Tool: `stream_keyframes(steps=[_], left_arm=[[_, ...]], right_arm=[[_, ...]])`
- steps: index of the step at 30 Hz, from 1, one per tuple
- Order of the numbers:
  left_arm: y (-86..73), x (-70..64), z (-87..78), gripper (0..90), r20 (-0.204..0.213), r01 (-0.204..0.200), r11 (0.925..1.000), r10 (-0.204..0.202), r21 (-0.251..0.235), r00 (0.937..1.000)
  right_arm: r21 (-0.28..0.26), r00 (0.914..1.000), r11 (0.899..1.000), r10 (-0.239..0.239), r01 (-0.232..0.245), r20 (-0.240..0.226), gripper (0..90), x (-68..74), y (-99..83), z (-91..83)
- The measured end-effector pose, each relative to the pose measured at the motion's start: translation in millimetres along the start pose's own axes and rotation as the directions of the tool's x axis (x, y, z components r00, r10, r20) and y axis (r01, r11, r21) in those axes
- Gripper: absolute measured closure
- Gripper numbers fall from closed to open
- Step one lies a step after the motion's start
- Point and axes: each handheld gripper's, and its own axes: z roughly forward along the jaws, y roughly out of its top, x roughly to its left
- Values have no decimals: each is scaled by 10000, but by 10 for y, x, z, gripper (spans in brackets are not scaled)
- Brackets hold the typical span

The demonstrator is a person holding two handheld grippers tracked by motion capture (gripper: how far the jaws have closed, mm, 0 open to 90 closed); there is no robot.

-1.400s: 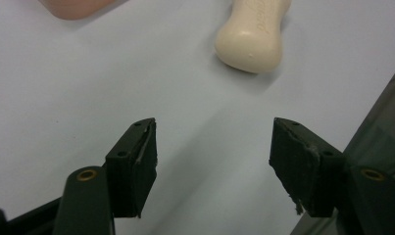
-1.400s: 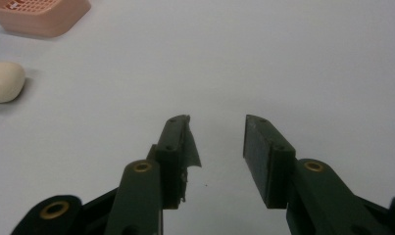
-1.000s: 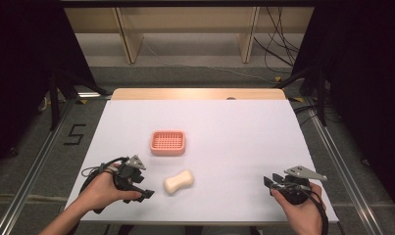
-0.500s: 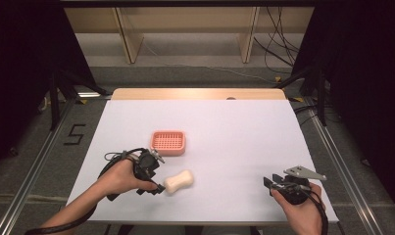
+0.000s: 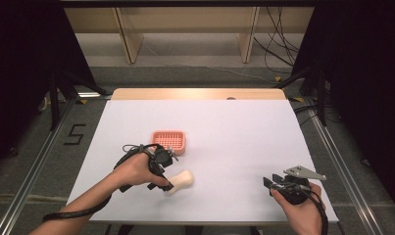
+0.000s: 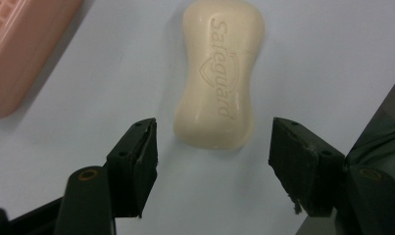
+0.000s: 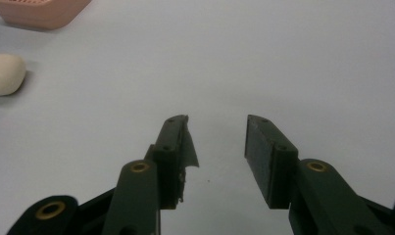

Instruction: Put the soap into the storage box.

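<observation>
Left gripper [image 6: 212, 142] gapes just short of the soap [image 6: 219, 73].
Pink basket [image 5: 169, 141] sits nearby; right gripper [image 7: 217, 142] open, well apart.

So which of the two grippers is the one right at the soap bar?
The left gripper: its open jaws flank the soap bar without touching. The right gripper sits far off, open over bare table.
</observation>
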Motion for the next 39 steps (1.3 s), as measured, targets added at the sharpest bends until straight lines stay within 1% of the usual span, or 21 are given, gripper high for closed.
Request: stream_keyframes(steps=[1, 2, 4, 10, 12, 13, 15, 18, 19, 20, 21, 22, 26, 27, 28, 31, 32, 33, 35, 37, 39], left_arm=[[40, 0, 19, 346, -33, -198, 9996, 199, 210, 9998], [58, -5, 32, 344, -33, -150, 9996, 151, 222, 9999], [93, 4, 48, 342, -10, -269, 9989, 270, 382, 9996], [170, -2, 120, 340, 26, -295, 9982, 294, 530, 9996], [192, 3, 136, 338, 102, -342, 9966, 336, 754, 9994], [192, 3, 136, 337, 102, -342, 9966, 336, 754, 9994], [213, 11, 175, 338, -22, -397, 9956, 400, 848, 9992], [236, 9, 191, 337, -34, -391, 9948, 396, 942, 9992], [242, 9, 197, 337, -22, -430, 9942, 435, 985, 9991], [247, 5, 206, 337, -3, -409, 9938, 412, 1031, 9992], [251, 8, 219, 337, -10, -469, 9931, 473, 1078, 9989], [251, 8, 219, 336, -10, -469, 9931, 473, 1078, 9989], [282, 20, 265, 336, -27, -538, 9908, 545, 1243, 9985], [287, 14, 276, 337, -19, -477, 9907, 484, 1271, 9988], [295, 17, 282, 337, -39, -599, 9890, 610, 1354, 9981], [318, 5, 300, 337, 39, -579, 9883, 579, 1412, 9983], [327, 7, 308, 337, 38, -679, 9870, 680, 1455, 9977], [331, -1, 321, 337, 20, -657, 9872, 661, 1452, 9978], [338, -3, 333, 338, -4, -749, 9860, 758, 1487, 9971], [360, -15, 353, 338, 72, -744, 9846, 742, 1584, 9972], [369, -16, 356, 339, 105, -738, 9834, 731, 1660, 9973]], right_arm=[[-28, 9998, 10000, 71, -72, -162, 603, 2, 0, -1], [-38, 9998, 10000, 74, -74, -172, 603, 1, 0, 1], [12, 9999, 10000, 62, -62, -135, 602, 2, 1, -2], [-5, 9997, 10000, 56, -56, -238, 599, -3, -5, 7], [-1, 9997, 10000, 58, -58, -245, 598, -2, -5, 8], [-1, 9997, 10000, 58, -58, -245, 598, -2, -5, 8], [-7, 9997, 10000, 61, -61, -241, 597, -2, -4, 7], [-2, 9997, 10000, 63, -63, -251, 596, -2, -4, 9], [134, 9992, 9992, 375, -373, -129, 596, 30, -9, 1], [108, 9995, 9995, 305, -304, -128, 595, 26, -9, 5], [150, 9991, 9991, 397, -394, -146, 595, 32, -7, 1], [100, 9995, 9995, 299, -297, -125, 595, 26, -9, 6], [16, 9994, 9995, 325, -325, -141, 594, 25, -12, 16], [39, 9993, 9995, 326, -325, -169, 594, 24, -12, 14], [104, 9992, 9993, 372, -370, -177, 593, 27, -11, 10], [132, 9991, 9992, 384, -382, -155, 592, 27, -10, 11], [128, 9991, 9992, 392, -390, -157, 592, 27, -10, 12], [106, 9998, 9999, 89, -88, -173, 592, 1, -7, 15], [35, 9998, 10000, 84, -83, -190, 592, -1, -11, 23], [136, 9999, 9999, 10, -9, -115, 592, -5, -7, 14], [9, 9998, 10000, 29, -28, -207, 592, -9, -10, 26]])
